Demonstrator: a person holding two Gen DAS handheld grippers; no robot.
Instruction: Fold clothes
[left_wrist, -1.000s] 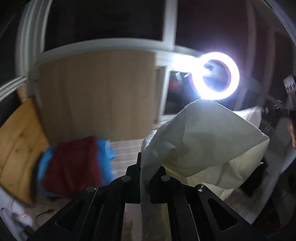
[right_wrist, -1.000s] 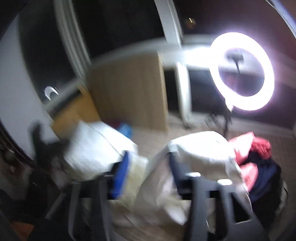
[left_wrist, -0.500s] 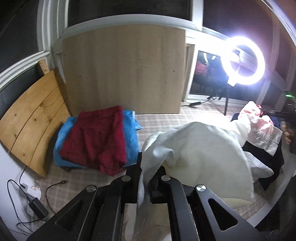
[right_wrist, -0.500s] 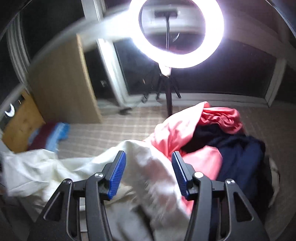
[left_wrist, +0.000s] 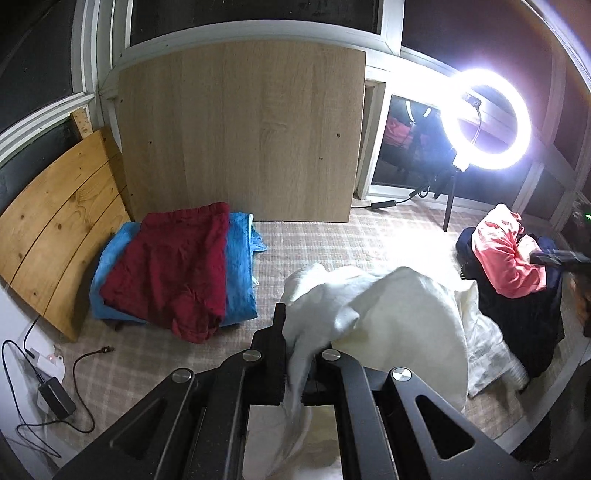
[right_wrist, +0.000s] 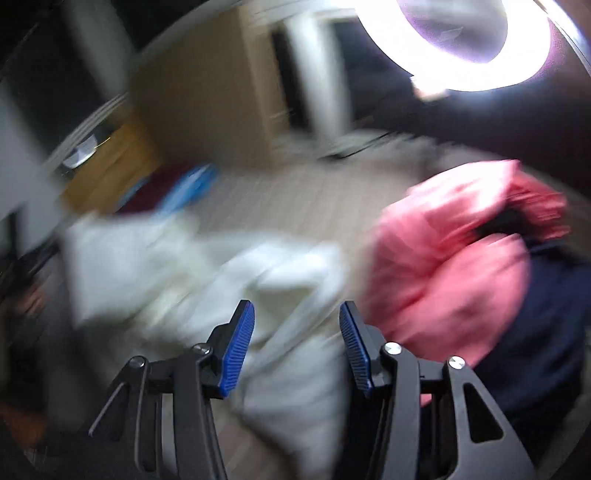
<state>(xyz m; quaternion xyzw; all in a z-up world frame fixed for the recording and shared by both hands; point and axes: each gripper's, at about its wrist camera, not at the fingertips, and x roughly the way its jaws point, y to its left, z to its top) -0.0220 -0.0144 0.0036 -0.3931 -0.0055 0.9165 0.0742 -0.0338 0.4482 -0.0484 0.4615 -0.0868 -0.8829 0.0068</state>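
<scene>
Now the left gripper (left_wrist: 299, 354) has lowered the white garment (left_wrist: 388, 317) onto the floor at lower centre, fingers clamped on it; the right gripper (right_wrist: 297, 347), fingers apart and empty, swings blurred above it, likely seeking another edge.

The cloth (left_wrist: 388, 317) is cream-white, and beside it a dark red garment (left_wrist: 173, 269) lies on a bright blue one (left_wrist: 240, 273). The floor (left_wrist: 332, 236) is a pale beige check. Near its far edge a pink garment (left_wrist: 502, 254) tops a navy heap (left_wrist: 524, 317). The board (left_wrist: 240, 129) is light oak, the plank (left_wrist: 62, 218) honey-yellow pine. The right gripper (right_wrist: 295, 343) has blue ribbed pads (right_wrist: 236, 350) on black; the ring lamp (left_wrist: 487, 118) glows white.
</scene>
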